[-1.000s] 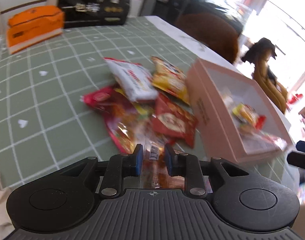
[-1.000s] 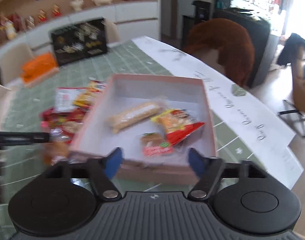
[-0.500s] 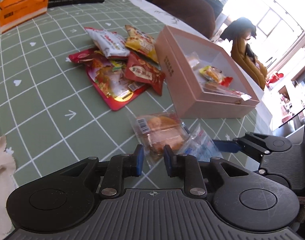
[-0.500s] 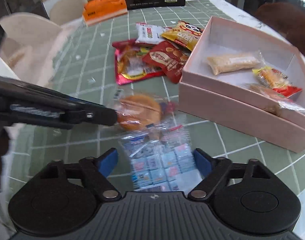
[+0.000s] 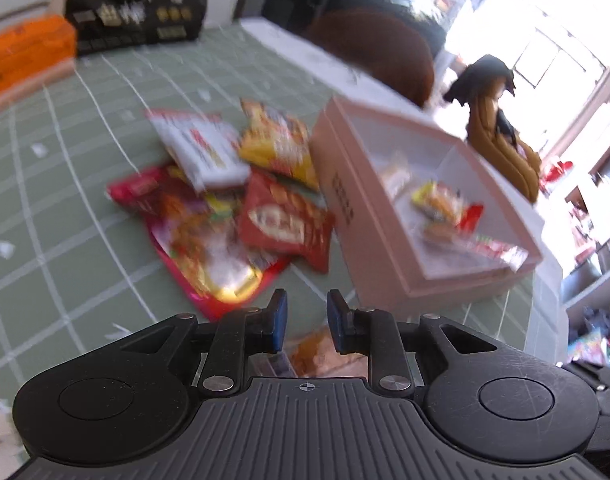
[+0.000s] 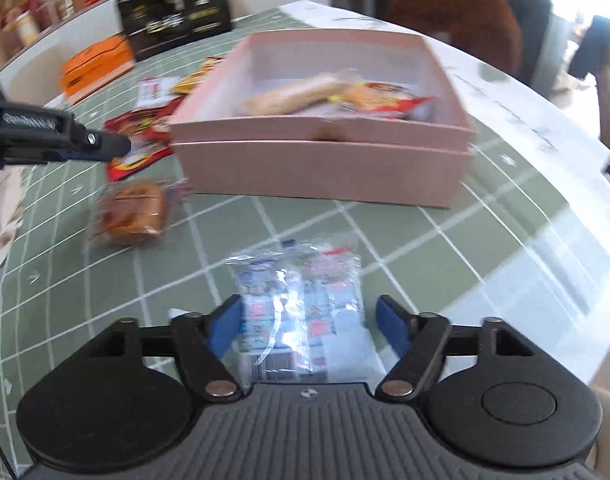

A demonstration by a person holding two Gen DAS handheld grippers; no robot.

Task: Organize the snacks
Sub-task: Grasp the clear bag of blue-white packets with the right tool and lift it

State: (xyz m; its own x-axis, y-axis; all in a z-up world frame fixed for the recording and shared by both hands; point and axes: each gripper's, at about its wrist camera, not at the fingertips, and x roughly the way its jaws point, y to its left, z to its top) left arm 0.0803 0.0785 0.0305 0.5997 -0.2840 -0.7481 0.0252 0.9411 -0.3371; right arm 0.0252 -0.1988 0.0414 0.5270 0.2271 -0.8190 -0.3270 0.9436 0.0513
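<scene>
The right claw (image 6: 305,322) has just been opening, pads clear of the clear candy bag (image 6: 301,312) lying between them on the tabletop (image 6: 405,240). The left claw (image 5: 307,316) is nearly together, empty, above a bun (image 6: 131,214) beside the pink box (image 6: 317,160).

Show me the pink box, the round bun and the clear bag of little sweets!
pink box (image 6: 317,168), right wrist view, front wall.
round bun (image 6: 133,214), right wrist view, top.
clear bag of little sweets (image 6: 301,300), right wrist view, middle.
</scene>
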